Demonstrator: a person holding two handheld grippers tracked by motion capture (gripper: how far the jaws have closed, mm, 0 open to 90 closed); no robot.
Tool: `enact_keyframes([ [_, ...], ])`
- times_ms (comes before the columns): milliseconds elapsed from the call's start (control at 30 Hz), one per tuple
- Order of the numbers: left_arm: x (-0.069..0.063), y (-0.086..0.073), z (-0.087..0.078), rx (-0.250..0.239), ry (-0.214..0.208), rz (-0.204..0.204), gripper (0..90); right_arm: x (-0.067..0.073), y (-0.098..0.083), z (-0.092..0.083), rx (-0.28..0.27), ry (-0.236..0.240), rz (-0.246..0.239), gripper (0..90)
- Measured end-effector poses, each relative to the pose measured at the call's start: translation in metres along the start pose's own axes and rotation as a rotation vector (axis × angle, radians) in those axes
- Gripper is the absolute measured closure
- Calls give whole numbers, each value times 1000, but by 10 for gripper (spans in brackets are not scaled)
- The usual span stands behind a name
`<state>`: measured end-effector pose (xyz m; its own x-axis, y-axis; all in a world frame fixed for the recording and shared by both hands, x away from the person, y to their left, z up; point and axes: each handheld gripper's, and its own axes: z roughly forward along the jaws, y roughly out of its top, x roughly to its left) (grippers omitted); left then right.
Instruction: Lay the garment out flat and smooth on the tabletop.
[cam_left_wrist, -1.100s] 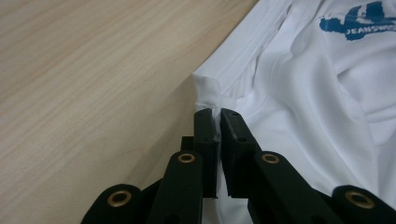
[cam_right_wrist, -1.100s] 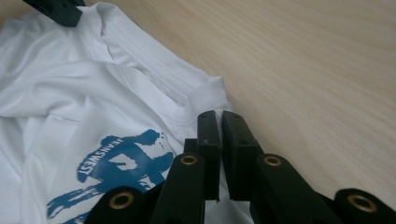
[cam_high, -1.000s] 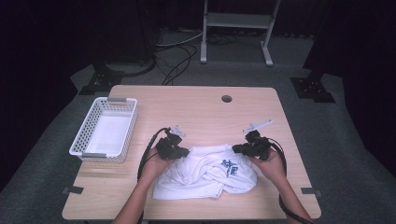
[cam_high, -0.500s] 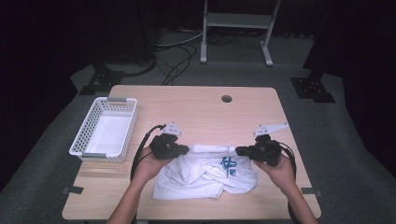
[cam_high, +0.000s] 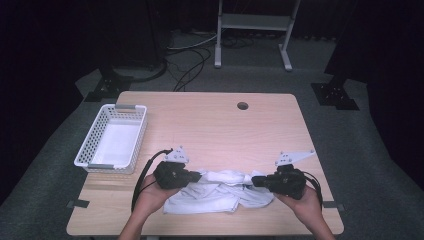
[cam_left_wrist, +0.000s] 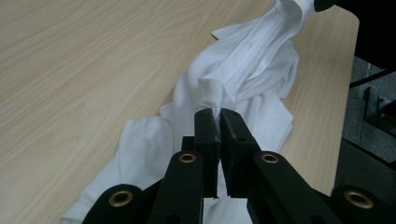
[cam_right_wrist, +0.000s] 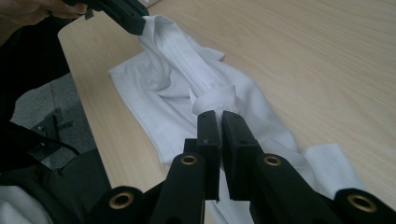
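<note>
A white shirt (cam_high: 220, 192) lies crumpled near the table's front edge, with its upper edge pulled taut between both grippers. My left gripper (cam_high: 199, 176) is shut on the shirt's left end; in the left gripper view the cloth (cam_left_wrist: 233, 79) is pinched between the jaws (cam_left_wrist: 219, 114). My right gripper (cam_high: 255, 181) is shut on the right end; in the right gripper view a bunched fold (cam_right_wrist: 215, 100) sits at the jaw tips (cam_right_wrist: 220, 116). The stretched band is lifted off the wood while the rest of the shirt rests on the table.
A white plastic basket (cam_high: 85, 155) stands at the left of the wooden table (cam_high: 215, 125). A round cable hole (cam_high: 242, 106) sits near the far edge. Beyond the table are a metal stand (cam_high: 252, 30) and floor cables (cam_high: 190, 55).
Both grippers moved apart and toward the front edge, rising a little. The shirt's upper edge went from slack to a stretched band between them.
</note>
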<state>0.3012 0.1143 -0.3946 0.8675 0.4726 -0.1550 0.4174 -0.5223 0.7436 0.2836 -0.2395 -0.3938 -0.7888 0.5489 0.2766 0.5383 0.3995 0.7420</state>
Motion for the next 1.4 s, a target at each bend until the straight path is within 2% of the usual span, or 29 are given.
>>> enact_keyframes([
  [133, -5, -1, -4, -5, -9, 4, 859, 7, -6, -6, -14, 12, 8, 861],
  [367, -25, -7, -10, 14, -30, 33, 860, 23, -16, -13, -19, 23, 14, 861],
  [533, -38, -9, -16, -2, -50, 38, 859, 32, -22, -16, -25, 35, 24, 861],
  [700, -40, -9, -19, -9, -55, 41, 859, 37, -24, -16, -29, 47, 27, 861],
  [833, -40, -6, -23, -40, -47, 35, 859, 37, -20, -18, -38, 40, 18, 861],
  [1133, -25, 7, -26, -69, -25, 42, 859, 26, -3, -21, -55, 16, 1, 860],
  [1400, 2, 31, -24, -82, 14, 64, 859, 14, 20, -21, -64, -5, -24, 861],
])
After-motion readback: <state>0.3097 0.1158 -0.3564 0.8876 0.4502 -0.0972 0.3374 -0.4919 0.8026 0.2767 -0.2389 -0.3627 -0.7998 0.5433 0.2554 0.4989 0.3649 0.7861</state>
